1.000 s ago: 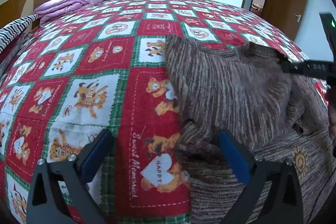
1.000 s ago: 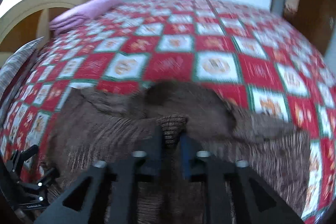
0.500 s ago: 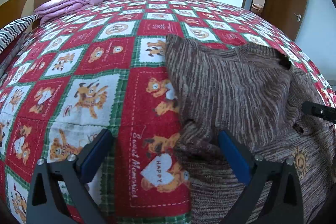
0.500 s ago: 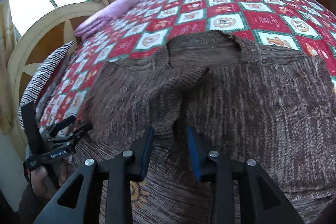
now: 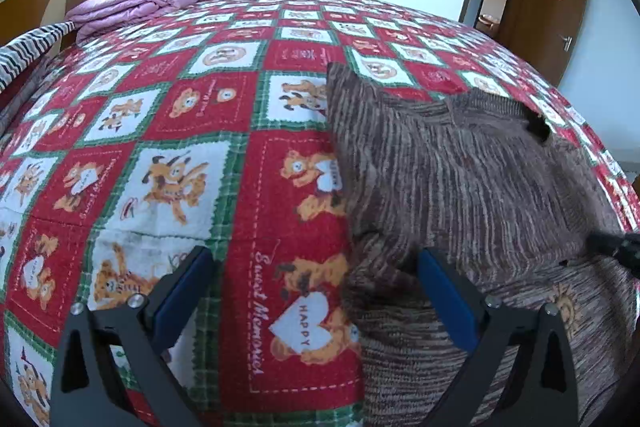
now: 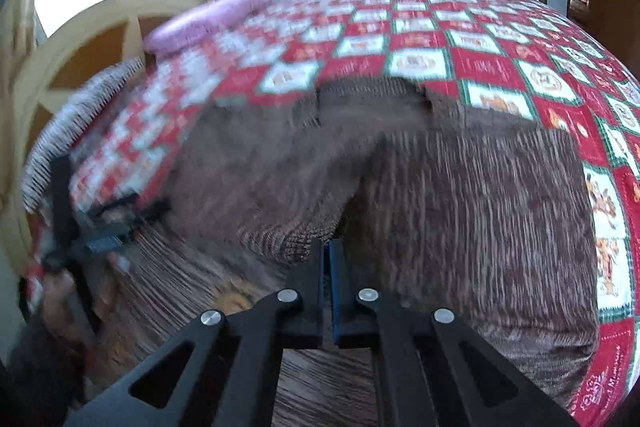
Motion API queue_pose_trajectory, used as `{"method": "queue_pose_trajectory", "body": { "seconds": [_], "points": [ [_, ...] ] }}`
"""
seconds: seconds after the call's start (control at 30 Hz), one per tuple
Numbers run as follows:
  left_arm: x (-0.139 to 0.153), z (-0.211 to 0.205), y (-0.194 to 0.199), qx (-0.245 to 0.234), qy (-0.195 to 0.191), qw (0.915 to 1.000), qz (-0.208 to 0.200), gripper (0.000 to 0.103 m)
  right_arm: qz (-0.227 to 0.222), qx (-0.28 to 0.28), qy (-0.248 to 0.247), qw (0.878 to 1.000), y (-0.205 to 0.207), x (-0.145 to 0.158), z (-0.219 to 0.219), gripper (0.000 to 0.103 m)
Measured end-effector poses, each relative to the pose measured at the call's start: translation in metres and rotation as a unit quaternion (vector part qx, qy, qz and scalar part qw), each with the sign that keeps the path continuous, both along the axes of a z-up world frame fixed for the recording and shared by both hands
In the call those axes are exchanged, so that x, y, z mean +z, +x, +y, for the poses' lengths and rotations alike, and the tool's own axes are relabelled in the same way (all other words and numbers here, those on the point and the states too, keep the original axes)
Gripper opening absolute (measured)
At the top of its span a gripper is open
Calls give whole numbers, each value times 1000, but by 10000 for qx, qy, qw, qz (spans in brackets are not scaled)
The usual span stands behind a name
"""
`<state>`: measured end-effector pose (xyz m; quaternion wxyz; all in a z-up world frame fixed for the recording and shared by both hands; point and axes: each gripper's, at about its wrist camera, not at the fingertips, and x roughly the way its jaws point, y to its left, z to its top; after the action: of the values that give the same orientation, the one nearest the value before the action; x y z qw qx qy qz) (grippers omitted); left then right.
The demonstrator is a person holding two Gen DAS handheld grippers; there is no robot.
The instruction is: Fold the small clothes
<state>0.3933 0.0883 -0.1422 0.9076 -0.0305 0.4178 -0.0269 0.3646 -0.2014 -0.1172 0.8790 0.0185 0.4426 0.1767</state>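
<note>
While lying spread over the near part of the bed (image 5: 224,75), showing as a brown sweater (image 5: 460,179) in ribbed, striped knit, with one sleeve folded across the body and its cuff ending just ahead of the right claw (image 6: 327,259). Carrying a small orange sun motif (image 5: 566,307) low on the front. Sitting soft and rumpled, neckline gaping dark at the far edge. Resting on a quilted bedspread of red and white squares with green borders and cartoon bears.

Having just been closing, standing clenched now with blue pads together and nothing visibly between them, right at the cuff edge. Hovering released and wide, the left claw (image 5: 316,287), one blue pad over the bedspread, the other over the sweater's near side edge.

Leaving broad open bedspread to the left and beyond the sweater. Bordering the far left, a folded pink quilt (image 5: 148,3), a striped pillow (image 5: 28,47) and a curved wooden headboard (image 6: 60,67); standing open at the far right, a brown door (image 5: 548,3)
</note>
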Motion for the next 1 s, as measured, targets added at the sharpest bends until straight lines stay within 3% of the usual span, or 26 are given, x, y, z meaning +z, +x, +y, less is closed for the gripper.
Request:
{"method": "queue_pose_trajectory", "body": {
  "seconds": [0.07, 0.13, 0.17, 0.2, 0.27, 0.4, 0.5, 0.6, 0.7, 0.77, 0.9, 1.0],
  "points": [
    [0, 0, 0, 5, 15, 10000, 12, 103, 149, 29, -149, 9998, 2, -15, 2, 3],
    [-2, -4, 2, 11, 168, 9998, 76, 103, -12, -98, -228, 9997, -1, -11, -2, 24],
    [-2, -6, 1, 27, 269, 9996, 85, 103, -46, -207, -362, 9991, -1, -8, -2, 40],
    [-2, -7, 0, 50, 308, 9995, 93, 103, -99, -293, -421, 9986, -1, -2, -2, 42],
    [-2, -3, -5, 199, 326, 9992, 132, 103, -350, -234, -133, 9990, -2, 12, 1, 42],
    [-3, 4, -15, 494, 350, 9980, 195, 103, -618, 56, -26, 9981, 10, 29, 20, 42],
    [-3, 4, -18, 515, 384, 9977, 222, 103, -335, 191, 152, 9991, 35, 15, 27, 42],
    [-2, 3, -21, 482, 416, 9977, 235, 103, -129, -12, -659, 9977, 51, -18, 28, 41],
    [0, 6, -23, 478, 287, 9983, 183, 103, -243, 33, -288, 9993, 37, -17, 12, 41],
    [4, 11, -27, 612, 142, 9980, 77, 103, -282, 43, -336, 9990, 25, -11, 4, 42],
    [13, 9, -29, 724, 254, 9970, -140, 103, -553, 71, -126, 9984, 2, 4, -15, 43],
    [26, 4, -18, 681, 387, 9967, -226, 103, -752, -238, -490, 9957, -1, 8, -26, 42]
  ]
}}
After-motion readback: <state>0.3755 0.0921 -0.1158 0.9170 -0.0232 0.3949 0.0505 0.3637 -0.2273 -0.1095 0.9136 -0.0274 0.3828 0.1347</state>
